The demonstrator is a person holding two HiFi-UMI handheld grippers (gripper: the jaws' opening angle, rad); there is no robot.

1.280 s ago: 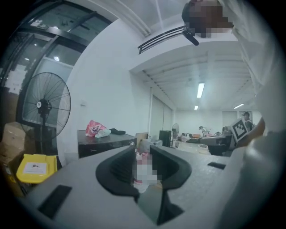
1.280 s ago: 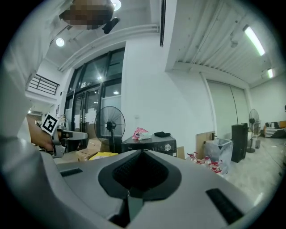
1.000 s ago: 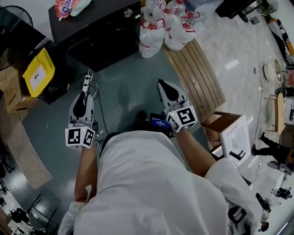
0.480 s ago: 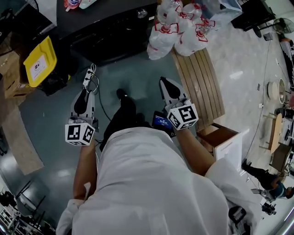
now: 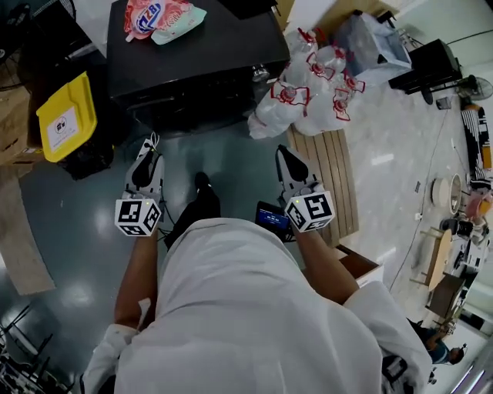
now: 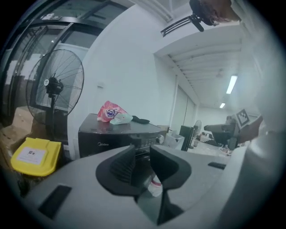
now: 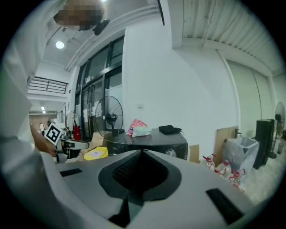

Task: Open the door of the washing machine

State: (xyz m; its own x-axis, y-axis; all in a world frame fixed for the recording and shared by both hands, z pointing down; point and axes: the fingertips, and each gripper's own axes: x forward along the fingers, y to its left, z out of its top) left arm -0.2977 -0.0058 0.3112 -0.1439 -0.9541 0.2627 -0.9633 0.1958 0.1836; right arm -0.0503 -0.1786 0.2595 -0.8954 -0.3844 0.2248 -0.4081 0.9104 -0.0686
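The black washing machine [image 5: 185,69] stands at the top of the head view, its front facing me; its door is too dark to make out. It also shows ahead as a black box [image 6: 111,134] in the left gripper view and as the same machine [image 7: 152,141] in the right gripper view. My left gripper [image 5: 146,150] hangs over the floor short of its front left, open with nothing between its jaws [image 6: 142,150]. My right gripper [image 5: 283,154] is short of the front right, shut and empty [image 7: 142,153]. Neither touches the machine.
Snack packets [image 5: 158,15] lie on the machine's top. A yellow-lidded bin [image 5: 68,115] stands at its left, tied white bags [image 5: 308,85] and a wooden pallet [image 5: 327,169] at its right. A standing fan [image 6: 53,89] is at the left. My foot [image 5: 202,183] is between the grippers.
The person has stepped towards the washing machine. Both grippers have moved forward with the body, and more of the machine's top now shows. The jaws look unchanged.
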